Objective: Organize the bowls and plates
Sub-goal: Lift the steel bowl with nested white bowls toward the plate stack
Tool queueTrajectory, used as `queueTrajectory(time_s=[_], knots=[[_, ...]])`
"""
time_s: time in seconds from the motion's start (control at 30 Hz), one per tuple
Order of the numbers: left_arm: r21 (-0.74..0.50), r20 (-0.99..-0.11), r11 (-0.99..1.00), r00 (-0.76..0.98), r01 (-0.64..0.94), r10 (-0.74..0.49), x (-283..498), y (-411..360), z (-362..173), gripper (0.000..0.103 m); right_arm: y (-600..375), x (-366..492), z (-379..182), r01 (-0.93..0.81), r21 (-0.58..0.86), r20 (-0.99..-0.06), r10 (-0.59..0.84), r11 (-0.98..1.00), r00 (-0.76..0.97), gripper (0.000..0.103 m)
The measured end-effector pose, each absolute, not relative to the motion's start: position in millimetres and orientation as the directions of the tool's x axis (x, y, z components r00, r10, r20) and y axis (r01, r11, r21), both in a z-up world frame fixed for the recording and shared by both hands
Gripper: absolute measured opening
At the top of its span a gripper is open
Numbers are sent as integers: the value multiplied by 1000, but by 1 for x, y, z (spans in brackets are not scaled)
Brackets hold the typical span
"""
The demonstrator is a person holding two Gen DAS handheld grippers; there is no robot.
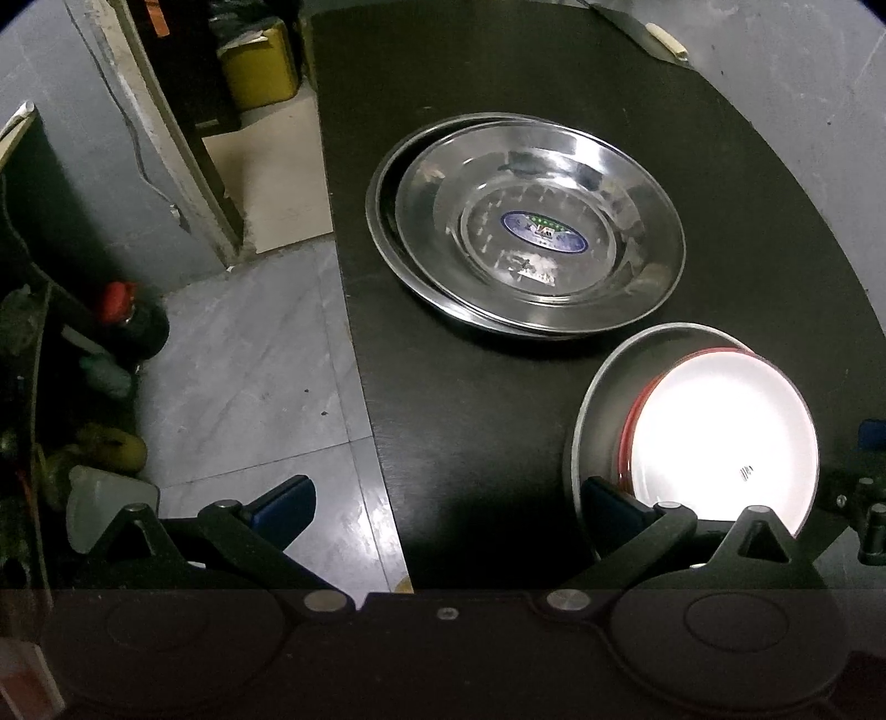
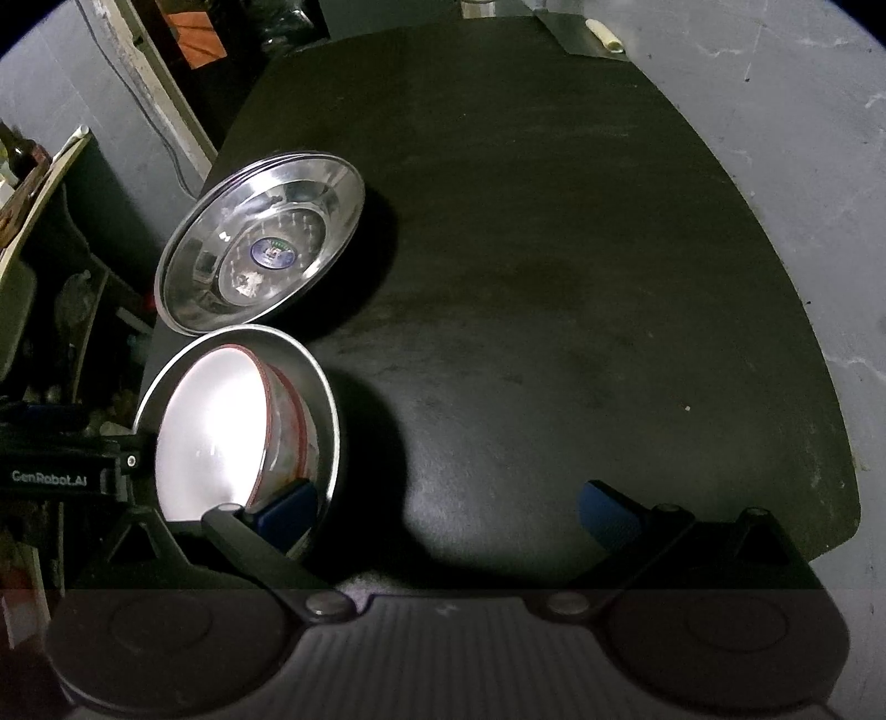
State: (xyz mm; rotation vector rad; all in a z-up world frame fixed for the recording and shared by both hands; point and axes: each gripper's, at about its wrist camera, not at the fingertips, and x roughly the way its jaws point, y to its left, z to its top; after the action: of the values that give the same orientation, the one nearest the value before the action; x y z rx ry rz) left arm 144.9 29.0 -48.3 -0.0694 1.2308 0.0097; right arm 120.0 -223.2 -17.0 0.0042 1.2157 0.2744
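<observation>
Stacked steel plates (image 1: 531,227) (image 2: 260,243) with a blue sticker lie on the black table (image 1: 470,415). Nearer to me, a white bowl with a red rim (image 1: 725,437) (image 2: 216,432) rests tilted inside a grey bowl (image 1: 598,399) (image 2: 326,399). My left gripper (image 1: 443,498) is open; its right finger hovers at the grey bowl's near rim, its left finger hangs over the floor. My right gripper (image 2: 443,504) is open too, with its left finger at the bowls' near right rim and its right finger over bare table. Neither holds anything.
The table's left edge drops to a grey tiled floor (image 1: 249,360). Bottles and clutter (image 1: 111,327) stand on the floor at the left. A yellow container (image 1: 260,61) sits beyond the table. A knife-like tool (image 2: 587,33) lies at the far edge. The table's right half (image 2: 581,277) is bare.
</observation>
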Motion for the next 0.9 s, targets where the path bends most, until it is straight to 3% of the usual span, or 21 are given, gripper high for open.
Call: queueTrajectory(time_s=[0.17,0.4,0.57,0.7,0.9], knots=[[-48,-943,998,330,-29,-36,146,26,-51,100,-221,121,-19,-218,141,-926,207,966,316,103],[-69,-940,998,335,-1,-64,145,26,-48,89,-220,121,-17,-226,145,-922,214,963,323,98],[-103,-936,994,337,23,-105,144,25,-46,76,-217,119,-13,-255,162,-912,243,953,330,82],[-144,-928,989,341,44,-150,143,24,-44,58,-217,118,-11,-267,198,-903,282,943,325,72],[-187,-917,979,343,83,-204,142,18,-42,33,-215,115,-9,-299,247,-886,339,922,315,48]])
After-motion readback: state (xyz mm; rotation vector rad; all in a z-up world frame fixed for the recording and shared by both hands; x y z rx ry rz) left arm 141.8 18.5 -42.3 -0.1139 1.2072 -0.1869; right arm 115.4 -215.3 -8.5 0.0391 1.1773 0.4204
